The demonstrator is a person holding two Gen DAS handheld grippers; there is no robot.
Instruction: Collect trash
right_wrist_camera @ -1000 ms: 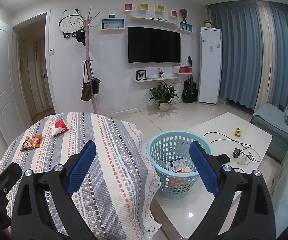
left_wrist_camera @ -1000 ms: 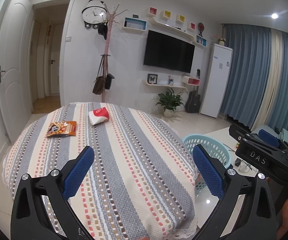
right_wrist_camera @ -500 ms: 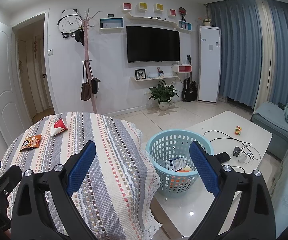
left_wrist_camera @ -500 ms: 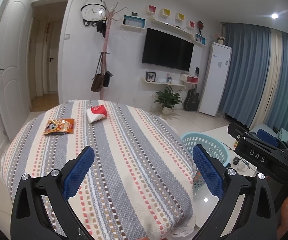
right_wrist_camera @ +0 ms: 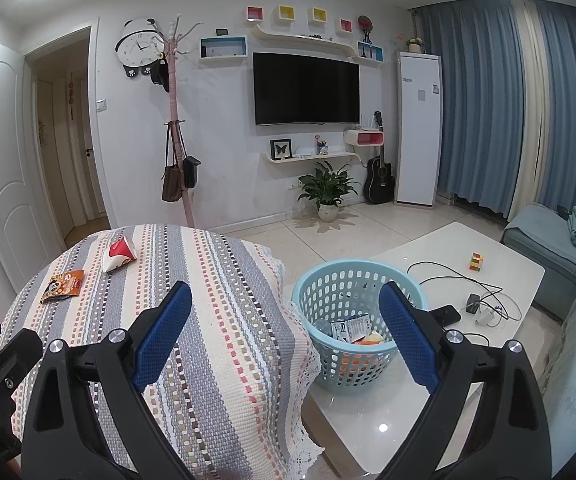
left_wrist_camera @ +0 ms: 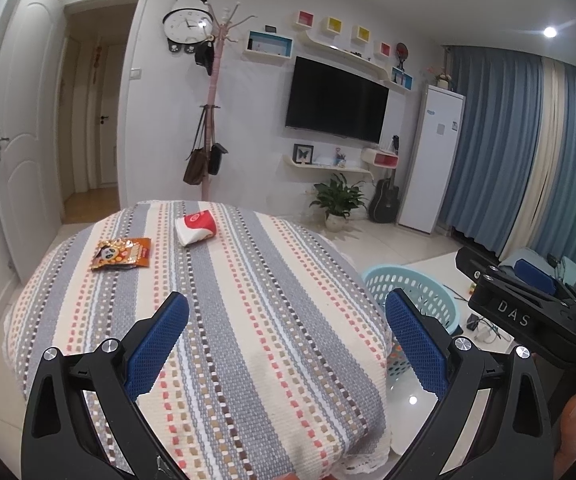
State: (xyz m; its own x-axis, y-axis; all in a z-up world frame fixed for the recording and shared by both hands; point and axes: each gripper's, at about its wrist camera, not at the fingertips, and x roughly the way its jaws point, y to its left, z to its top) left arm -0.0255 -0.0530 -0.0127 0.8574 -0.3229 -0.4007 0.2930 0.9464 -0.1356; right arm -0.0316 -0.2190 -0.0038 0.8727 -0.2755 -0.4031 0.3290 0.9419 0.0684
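Note:
An orange snack wrapper (left_wrist_camera: 123,253) (right_wrist_camera: 63,285) lies flat on the striped tablecloth (left_wrist_camera: 247,320) toward its far left. Just right of it a crushed red-and-white paper cup (left_wrist_camera: 196,227) (right_wrist_camera: 119,254) lies on its side. A light blue basket (right_wrist_camera: 348,320) (left_wrist_camera: 412,296) stands on the low white table to the right, holding several wrappers and a small box. My left gripper (left_wrist_camera: 285,344) hovers open over the near part of the cloth, empty. Between cloth and basket, my right gripper (right_wrist_camera: 283,334) is open too, holding nothing.
The low white table (right_wrist_camera: 448,264) carries cables, a phone, a charger and a small coloured cube (right_wrist_camera: 476,261). A blue sofa (right_wrist_camera: 548,236) lines the right side. A coat rack (right_wrist_camera: 177,132), a potted plant (right_wrist_camera: 326,192) and a guitar stand at the far wall.
The left gripper has lifted and tipped up slightly, so the cloth and trash sit lower in its view. The right gripper has barely shifted. Both jaws stay wide.

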